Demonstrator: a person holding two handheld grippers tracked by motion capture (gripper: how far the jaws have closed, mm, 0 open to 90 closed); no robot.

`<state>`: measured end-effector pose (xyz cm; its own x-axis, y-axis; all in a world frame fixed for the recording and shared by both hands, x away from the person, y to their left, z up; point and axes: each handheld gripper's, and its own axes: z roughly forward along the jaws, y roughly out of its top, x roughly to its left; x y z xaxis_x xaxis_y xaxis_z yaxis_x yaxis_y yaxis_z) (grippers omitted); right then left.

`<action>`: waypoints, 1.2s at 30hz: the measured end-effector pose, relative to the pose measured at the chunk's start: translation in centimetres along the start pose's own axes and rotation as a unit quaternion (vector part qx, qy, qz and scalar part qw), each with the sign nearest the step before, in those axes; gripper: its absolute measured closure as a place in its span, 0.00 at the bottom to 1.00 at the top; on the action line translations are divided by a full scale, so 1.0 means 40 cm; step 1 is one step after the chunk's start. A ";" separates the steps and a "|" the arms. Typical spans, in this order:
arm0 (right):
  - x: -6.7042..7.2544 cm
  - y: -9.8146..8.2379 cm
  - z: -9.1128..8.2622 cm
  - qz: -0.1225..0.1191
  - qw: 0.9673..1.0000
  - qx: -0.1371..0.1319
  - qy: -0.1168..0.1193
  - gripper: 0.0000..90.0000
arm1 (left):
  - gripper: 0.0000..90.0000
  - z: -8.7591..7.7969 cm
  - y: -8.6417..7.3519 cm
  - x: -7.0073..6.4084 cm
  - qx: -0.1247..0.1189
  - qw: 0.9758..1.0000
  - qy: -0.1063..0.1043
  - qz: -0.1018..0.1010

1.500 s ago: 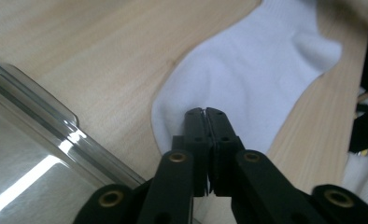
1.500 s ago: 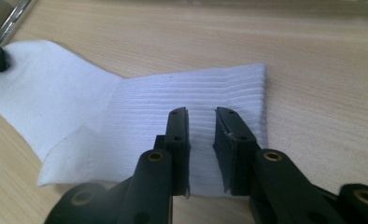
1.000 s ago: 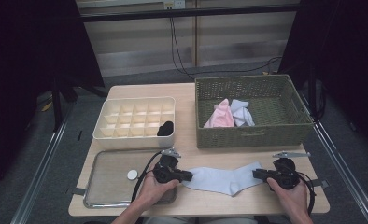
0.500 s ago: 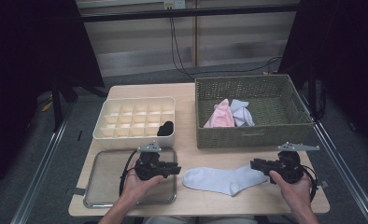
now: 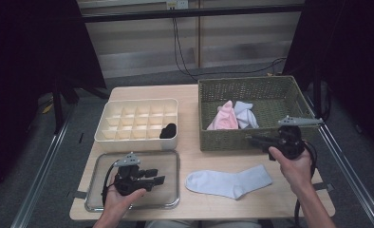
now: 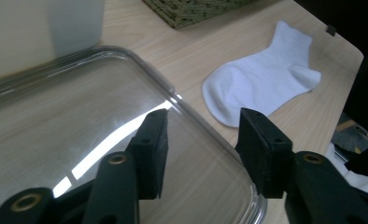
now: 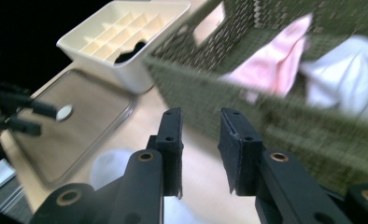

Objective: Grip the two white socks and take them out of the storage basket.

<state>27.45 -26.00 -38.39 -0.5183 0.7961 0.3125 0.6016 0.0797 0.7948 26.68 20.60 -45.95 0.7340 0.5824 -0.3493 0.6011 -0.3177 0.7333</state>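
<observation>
The white sock (image 5: 229, 183) lies flat on the wooden table (image 5: 194, 209), just to the right of the clear tray (image 5: 168, 204), with its toe end toward the tray and its cuff end toward the table's right edge. Neither gripper touches it.

The left gripper (image 5: 153, 175) hovers over the tray, pointing toward the sock. Its jaws have just been opening and now stand well apart with nothing between them; in the left gripper view the left gripper (image 6: 203, 144) frames the tray's rim (image 6: 210, 140), and the sock (image 6: 261, 88) sits beyond that rim.

The right gripper (image 5: 251, 139) is held up, right of the tray and above the sock's cuff end, its tips at the front wall of the green wicker basket (image 5: 223, 140). Its jaws have just been opening a little and stand moderately apart, empty. In the right gripper view a pink cloth (image 7: 280, 65) and a white cloth (image 7: 345, 79) lie inside the basket (image 7: 266, 116).

Behind the tray stands a cream divided organiser box (image 5: 137, 121) with a black item (image 5: 168, 130) in its front right compartment.
</observation>
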 end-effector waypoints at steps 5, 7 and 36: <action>-0.042 0.072 0.030 -0.002 1.000 0.012 0.003 0.72 | 0.45 -0.012 0.013 -0.006 -0.011 1.000 0.000 0.002; -0.060 0.088 0.055 0.008 1.000 0.011 0.003 0.70 | 0.42 -0.018 0.018 -0.009 -0.019 1.000 -0.004 0.006; -0.323 0.233 0.279 0.091 0.982 0.148 -0.073 0.74 | 0.36 -0.026 0.006 0.024 -0.028 0.999 0.005 -0.014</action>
<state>46.54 -28.84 -40.83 -0.3062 0.8894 0.3394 0.8378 0.0825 0.5397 27.20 21.86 -45.50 0.7134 0.5985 -0.3646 0.6027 -0.2585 0.7549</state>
